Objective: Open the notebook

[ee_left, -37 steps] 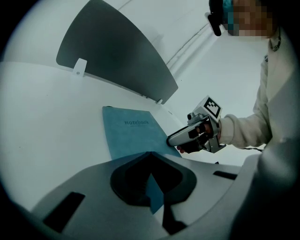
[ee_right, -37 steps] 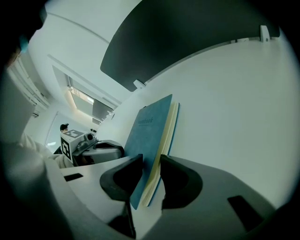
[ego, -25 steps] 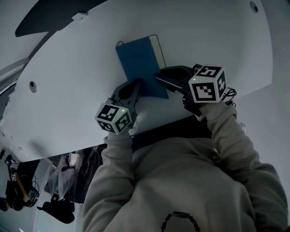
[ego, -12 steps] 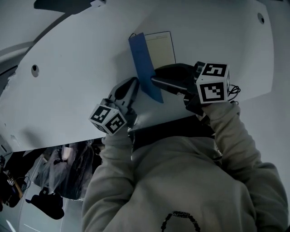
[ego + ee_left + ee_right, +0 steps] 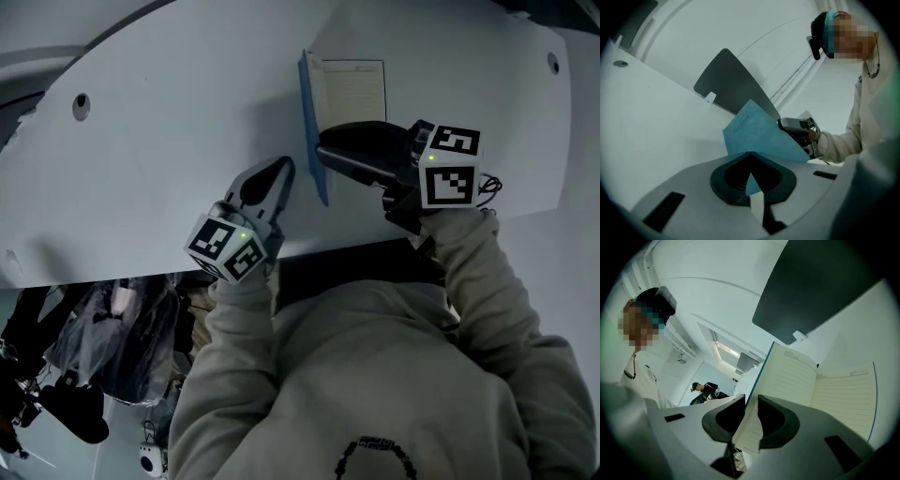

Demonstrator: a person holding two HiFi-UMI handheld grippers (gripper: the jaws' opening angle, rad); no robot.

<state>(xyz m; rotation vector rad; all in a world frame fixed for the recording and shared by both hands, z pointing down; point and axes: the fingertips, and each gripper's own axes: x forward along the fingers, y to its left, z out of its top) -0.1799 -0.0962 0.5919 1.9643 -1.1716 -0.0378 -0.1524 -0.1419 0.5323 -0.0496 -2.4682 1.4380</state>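
On the white table [image 5: 141, 159]: notebook [image 5: 354, 92] lying flat, lined pages showing.
Cover [image 5: 312, 131]: blue, raised upright on edge.
Right gripper [image 5: 749, 404]: jaws slightly apart, cover's edge between them.
Left gripper [image 5: 750, 154]: jaws together, empty, just beside cover.

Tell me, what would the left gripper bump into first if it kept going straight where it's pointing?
Most likely the notebook's blue cover, which stands nearly upright just ahead of the left gripper. The head view shows a strip of table between them, though depth is hard to judge.
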